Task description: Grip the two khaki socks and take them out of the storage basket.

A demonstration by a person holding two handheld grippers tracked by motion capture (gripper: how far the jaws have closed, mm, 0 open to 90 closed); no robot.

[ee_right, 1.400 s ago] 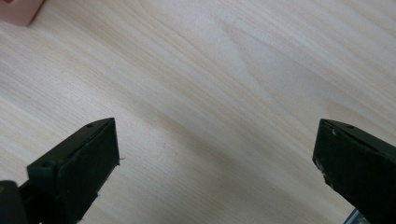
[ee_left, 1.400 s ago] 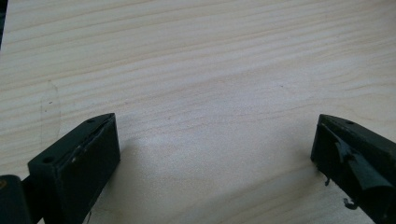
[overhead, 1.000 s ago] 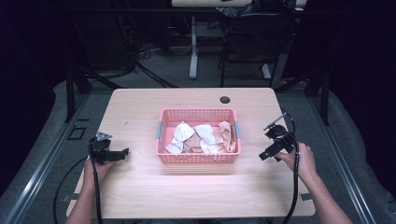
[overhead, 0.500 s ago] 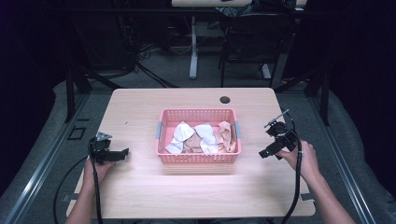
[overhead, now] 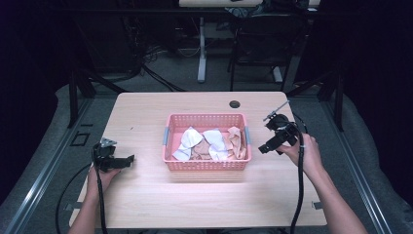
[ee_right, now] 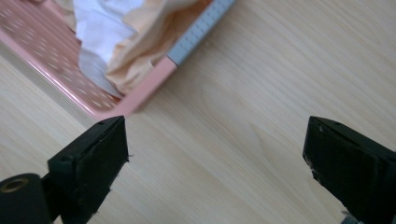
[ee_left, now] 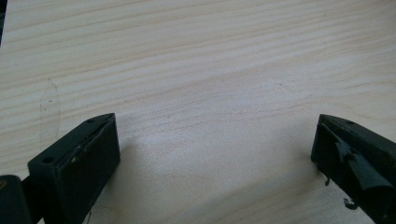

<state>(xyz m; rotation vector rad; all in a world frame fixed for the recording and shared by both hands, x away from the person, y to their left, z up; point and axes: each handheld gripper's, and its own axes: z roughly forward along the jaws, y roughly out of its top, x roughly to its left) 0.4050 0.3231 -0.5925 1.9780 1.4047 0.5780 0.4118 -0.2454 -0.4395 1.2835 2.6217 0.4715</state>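
Basket (overhead: 207,141) of cloths (overhead: 209,144): mid-table (overhead: 146,204). My right gripper (overhead: 268,145), jaws apart, sits just beside its right end. My left gripper (overhead: 127,160), jaws apart, lies near the table's left edge, well apart from it.

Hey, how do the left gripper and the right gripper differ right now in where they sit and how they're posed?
The left gripper is low at the table's left side, well away from the pink basket; the right gripper is close beside the basket's right end. The left gripper lies about level, pointing toward the basket; the right gripper looks raised and tilts down toward the basket's near corner. Both are hand-held, with jaws wide open and nothing between them.
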